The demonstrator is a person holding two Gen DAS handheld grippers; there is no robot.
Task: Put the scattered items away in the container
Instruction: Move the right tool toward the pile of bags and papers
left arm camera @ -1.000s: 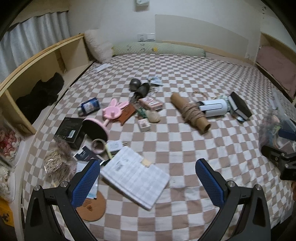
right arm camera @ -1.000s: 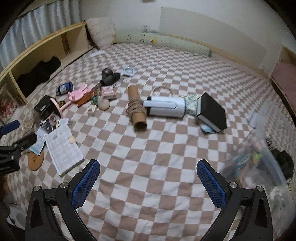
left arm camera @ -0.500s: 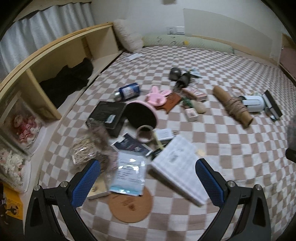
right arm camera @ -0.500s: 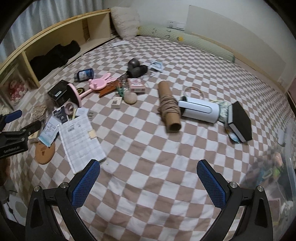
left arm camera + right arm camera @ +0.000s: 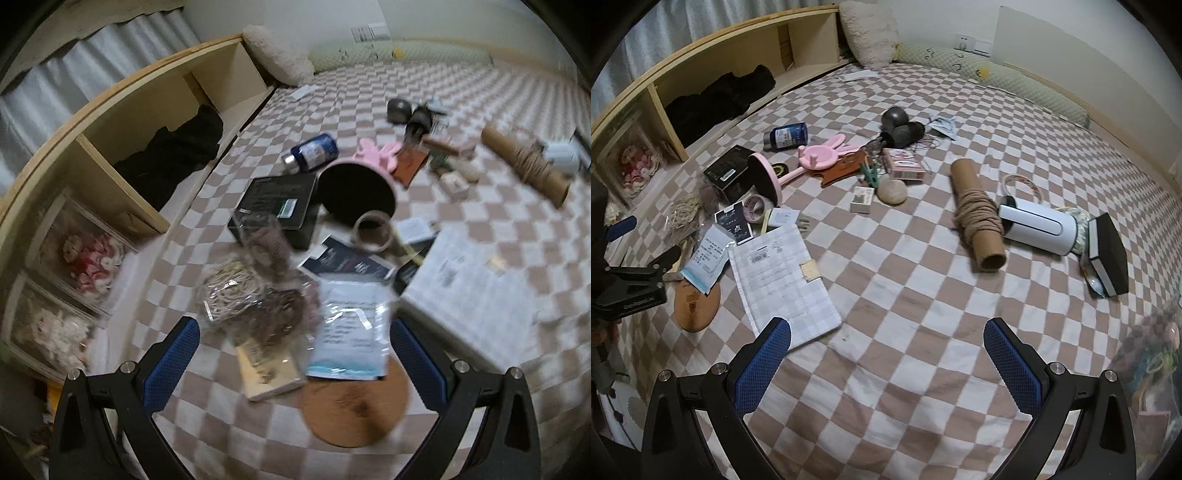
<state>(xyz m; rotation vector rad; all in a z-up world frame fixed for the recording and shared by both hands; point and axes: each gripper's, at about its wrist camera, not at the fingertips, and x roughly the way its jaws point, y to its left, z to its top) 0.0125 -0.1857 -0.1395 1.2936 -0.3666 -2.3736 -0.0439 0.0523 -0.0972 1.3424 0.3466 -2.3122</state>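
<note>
The left claw (image 5: 294, 363) has swung over crinkly plastic packets (image 5: 347, 330); both claws gape wide, right claw (image 5: 887, 363) empty.

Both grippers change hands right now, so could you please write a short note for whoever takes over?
Left gripper: open, empty, over the plastic bags and cork coaster at the bed's left edge.
Right gripper: open, empty, over bare checkered bedspread.
Container: far right, blurred, some things already inside.
Left to do: notebook, cardboard tube, white bottle, black box and the rest.
</note>
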